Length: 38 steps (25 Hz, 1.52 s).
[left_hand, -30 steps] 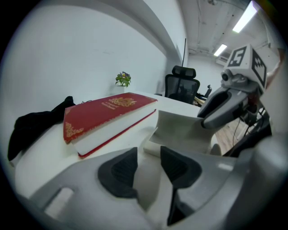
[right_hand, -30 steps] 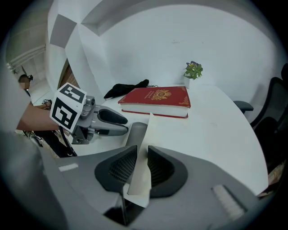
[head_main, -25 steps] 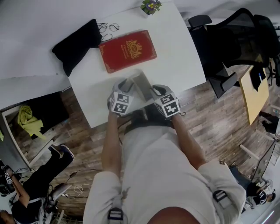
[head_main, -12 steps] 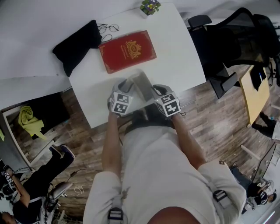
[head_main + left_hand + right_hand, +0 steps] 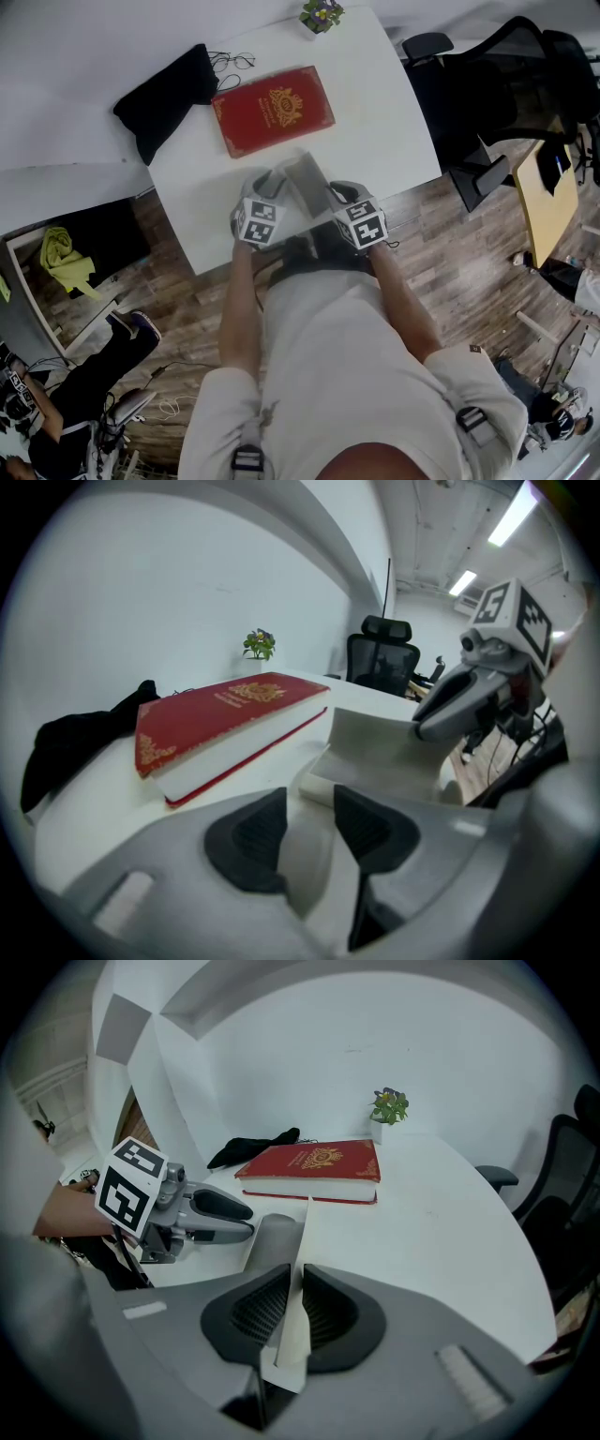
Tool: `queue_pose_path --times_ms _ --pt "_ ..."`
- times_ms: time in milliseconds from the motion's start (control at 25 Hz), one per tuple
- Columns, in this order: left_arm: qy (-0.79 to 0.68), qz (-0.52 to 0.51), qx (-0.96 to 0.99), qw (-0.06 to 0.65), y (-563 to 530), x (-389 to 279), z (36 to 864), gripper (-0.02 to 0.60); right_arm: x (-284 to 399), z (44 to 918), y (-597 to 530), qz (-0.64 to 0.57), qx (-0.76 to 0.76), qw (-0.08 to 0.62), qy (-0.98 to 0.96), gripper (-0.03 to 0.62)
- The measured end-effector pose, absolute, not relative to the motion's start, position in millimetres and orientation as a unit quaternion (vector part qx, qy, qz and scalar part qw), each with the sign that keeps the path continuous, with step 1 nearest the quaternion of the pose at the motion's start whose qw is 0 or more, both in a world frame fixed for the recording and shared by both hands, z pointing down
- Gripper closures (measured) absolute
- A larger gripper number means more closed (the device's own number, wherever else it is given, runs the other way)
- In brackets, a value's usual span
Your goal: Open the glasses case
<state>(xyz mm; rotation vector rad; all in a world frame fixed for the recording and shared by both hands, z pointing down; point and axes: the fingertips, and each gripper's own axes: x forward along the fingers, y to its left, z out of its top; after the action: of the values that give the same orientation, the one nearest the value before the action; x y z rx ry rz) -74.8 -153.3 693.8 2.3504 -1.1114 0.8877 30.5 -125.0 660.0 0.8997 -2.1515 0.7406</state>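
Observation:
The pale grey glasses case (image 5: 302, 178) sits near the front edge of the white table (image 5: 394, 122), held between both grippers. My left gripper (image 5: 270, 187) is shut on the case's left side, and white case material (image 5: 309, 855) fills the gap between its pads. My right gripper (image 5: 328, 194) is shut on a thin white flap (image 5: 298, 1269) of the case that stands on edge, and its jaws have just been closing on that flap. The case's flap (image 5: 384, 747) is raised toward the right gripper (image 5: 441, 714). The left gripper (image 5: 239, 1218) touches the rounded grey body (image 5: 272, 1241).
A red book (image 5: 273, 109) lies flat behind the case. A black cloth (image 5: 164, 98) and a pair of glasses (image 5: 232, 61) lie at the table's far left. A small potted plant (image 5: 322, 13) stands at the back. Black office chairs (image 5: 487, 94) stand to the right.

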Motion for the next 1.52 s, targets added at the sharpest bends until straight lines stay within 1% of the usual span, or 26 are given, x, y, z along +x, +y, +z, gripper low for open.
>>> queue_pose_path --times_ms 800,1320,1400,1520 --pt "-0.418 0.311 0.83 0.198 -149 -80 684 0.425 39 659 -121 0.276 0.363 0.341 -0.822 0.548" --pt "-0.432 0.29 0.834 0.184 -140 -79 664 0.425 40 647 -118 0.269 0.375 0.317 -0.829 0.546" --pt "-0.436 0.284 0.835 0.178 -139 -79 659 0.425 39 642 -119 0.261 0.379 0.309 -0.832 0.539" --pt "-0.442 0.278 0.835 0.174 -137 -80 647 0.425 38 633 -120 0.243 0.388 0.3 -0.837 0.508"
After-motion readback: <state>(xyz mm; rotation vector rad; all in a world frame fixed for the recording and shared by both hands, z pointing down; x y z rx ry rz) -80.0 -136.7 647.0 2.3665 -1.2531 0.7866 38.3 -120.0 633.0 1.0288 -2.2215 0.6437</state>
